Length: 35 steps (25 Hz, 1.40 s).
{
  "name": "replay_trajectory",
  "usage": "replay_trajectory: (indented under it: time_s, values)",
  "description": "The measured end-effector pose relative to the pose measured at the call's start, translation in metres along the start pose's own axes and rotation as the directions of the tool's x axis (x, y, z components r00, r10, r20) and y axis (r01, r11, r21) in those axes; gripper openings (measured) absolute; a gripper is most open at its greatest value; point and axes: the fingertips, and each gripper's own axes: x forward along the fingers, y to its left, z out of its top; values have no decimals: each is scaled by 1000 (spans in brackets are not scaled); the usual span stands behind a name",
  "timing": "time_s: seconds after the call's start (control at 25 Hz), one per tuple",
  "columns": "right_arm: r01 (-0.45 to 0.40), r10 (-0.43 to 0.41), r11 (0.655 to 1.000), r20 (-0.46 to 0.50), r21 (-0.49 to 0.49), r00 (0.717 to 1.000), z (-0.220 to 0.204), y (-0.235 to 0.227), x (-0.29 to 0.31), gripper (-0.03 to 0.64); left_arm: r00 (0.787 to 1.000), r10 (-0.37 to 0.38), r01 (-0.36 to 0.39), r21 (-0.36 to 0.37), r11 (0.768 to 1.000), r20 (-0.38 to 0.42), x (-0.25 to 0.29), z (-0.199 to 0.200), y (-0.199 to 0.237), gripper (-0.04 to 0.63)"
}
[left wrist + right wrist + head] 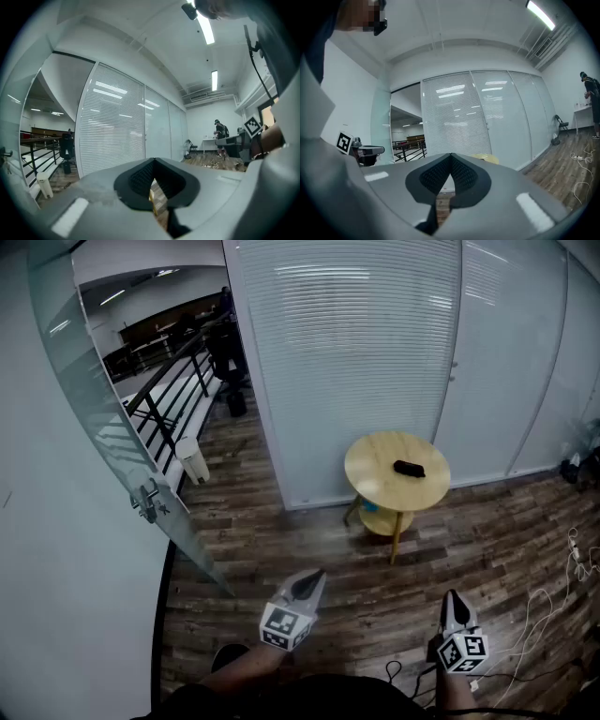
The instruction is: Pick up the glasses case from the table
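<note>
I see both pairs of jaws pressed together, nothing in them; left gripper (316, 577) and right gripper (454, 598) hover over the floor; the glasses case (409, 468) sits well ahead, between them, on the round table (367, 457).

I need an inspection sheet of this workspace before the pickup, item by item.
Surface: round wooden table, top bare except for the case.
Job's things: dark glasses case lies on the tabletop, untouched.
Clutter: nothing seen on top; lower shelf contents too small to tell.
Tools: left tool and right tool both shut, empty, well short of the table.
Cables: white cables loose on the floor at right.
Surroundings: glass door at left, blinded glass wall behind.
</note>
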Motion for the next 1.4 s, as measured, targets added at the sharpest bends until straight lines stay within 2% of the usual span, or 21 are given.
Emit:
replay_trajectory:
  time_s: [0.36,0.6,0.72,0.84,1.0,1.08,1.24,1.4]
  values:
    - [-33,33,999,3,1,999,-5,-26,-4,8,999,-34,34,1,999,-40,27,-8,-35,3]
    - [-118,118,993,2,-8,993,-6,-56,-16,8,999,-29,30,22,999,-22,63,1,-71,3]
    - [-166,166,986,10,-2,986,-7,-69,-13,8,998,-62,63,43,997,-19,84,-2,-87,3]
    - [-132,132,991,-10,35,991,-15,-92,-4,8,997,-73,74,32,997,-34,106,-9,-93,3]
    - [-63,66,995,-36,71,997,-23,-119,14,9,994,-99,99,-19,995,-54,145,-16,-87,3]
    - [-22,26,997,-49,73,998,-25,-137,35,8,990,-132,132,-9,991,-42,174,-16,-81,3]
    - [54,-52,996,-35,70,998,-10,-165,90,8,987,-157,157,-31,987,-23,238,-18,-44,3]
    - [94,-95,994,13,54,995,20,-177,155,8,978,-208,208,-12,978,7,301,5,-1,3]
